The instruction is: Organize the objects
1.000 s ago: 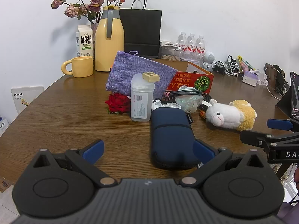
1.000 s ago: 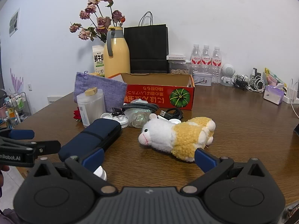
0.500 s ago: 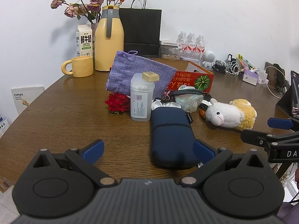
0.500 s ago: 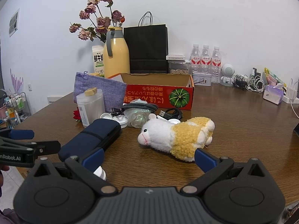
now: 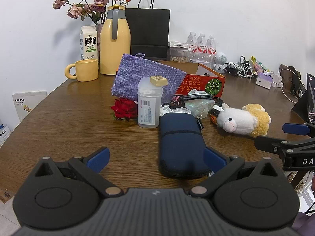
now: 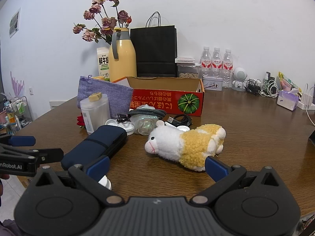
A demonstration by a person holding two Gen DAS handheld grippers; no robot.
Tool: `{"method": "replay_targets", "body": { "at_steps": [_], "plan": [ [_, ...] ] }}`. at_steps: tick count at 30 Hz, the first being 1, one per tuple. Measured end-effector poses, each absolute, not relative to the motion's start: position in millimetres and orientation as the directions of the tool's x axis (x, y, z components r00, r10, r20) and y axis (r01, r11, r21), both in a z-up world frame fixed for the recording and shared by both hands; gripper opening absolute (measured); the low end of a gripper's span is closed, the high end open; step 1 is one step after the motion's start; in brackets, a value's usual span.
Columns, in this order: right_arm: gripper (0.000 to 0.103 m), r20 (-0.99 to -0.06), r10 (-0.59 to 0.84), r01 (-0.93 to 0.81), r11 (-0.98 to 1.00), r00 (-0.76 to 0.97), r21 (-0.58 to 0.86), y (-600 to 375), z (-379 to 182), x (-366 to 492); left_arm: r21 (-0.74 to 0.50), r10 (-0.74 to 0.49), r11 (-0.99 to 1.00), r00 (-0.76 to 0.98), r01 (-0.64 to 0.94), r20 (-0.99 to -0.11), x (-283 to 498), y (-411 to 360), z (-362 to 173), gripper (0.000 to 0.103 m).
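A navy zip case (image 5: 182,141) (image 6: 94,147) lies lengthwise on the brown table (image 5: 78,122), its near end beside the right finger of my open left gripper (image 5: 155,158). To its right lies a white and yellow plush sheep (image 5: 244,120) (image 6: 185,143). My right gripper (image 6: 156,165) is open just in front of the sheep, nothing between its fingers. Behind the case stand a clear plastic canister (image 5: 149,102) with a tan block on top, a red rose (image 5: 125,108), a purple woven pouch (image 5: 145,78) and a red open carton (image 6: 167,96). Caps, a cable and a crumpled clear bag (image 6: 146,124) lie between them.
At the back stand a yellow jug (image 5: 115,41), a yellow mug (image 5: 84,69), a milk carton (image 5: 88,43), dried flowers, a black paper bag (image 6: 155,51), three water bottles (image 6: 216,63) and chargers with a tissue box (image 6: 287,98). The table edge runs close below both grippers.
Almost nothing has changed. Both grippers stay open and hold their places; the views shift only slightly.
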State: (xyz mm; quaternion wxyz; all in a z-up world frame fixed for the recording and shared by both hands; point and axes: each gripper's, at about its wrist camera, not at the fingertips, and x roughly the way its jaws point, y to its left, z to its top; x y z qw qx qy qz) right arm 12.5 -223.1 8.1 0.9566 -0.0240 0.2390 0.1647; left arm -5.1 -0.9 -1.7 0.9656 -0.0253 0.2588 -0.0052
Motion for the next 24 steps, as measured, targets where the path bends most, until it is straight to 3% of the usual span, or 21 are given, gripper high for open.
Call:
{"method": "replay_targets", "body": {
  "at_steps": [24],
  "plan": [
    [0.103,-0.466,0.303,-0.326,0.945,0.832,0.033,-224.0,6.3,11.4,-0.052,-0.023,0.999,0.862,-0.004,-0.506,-4.4,-0.5,-3.1,0.103]
  ]
}}
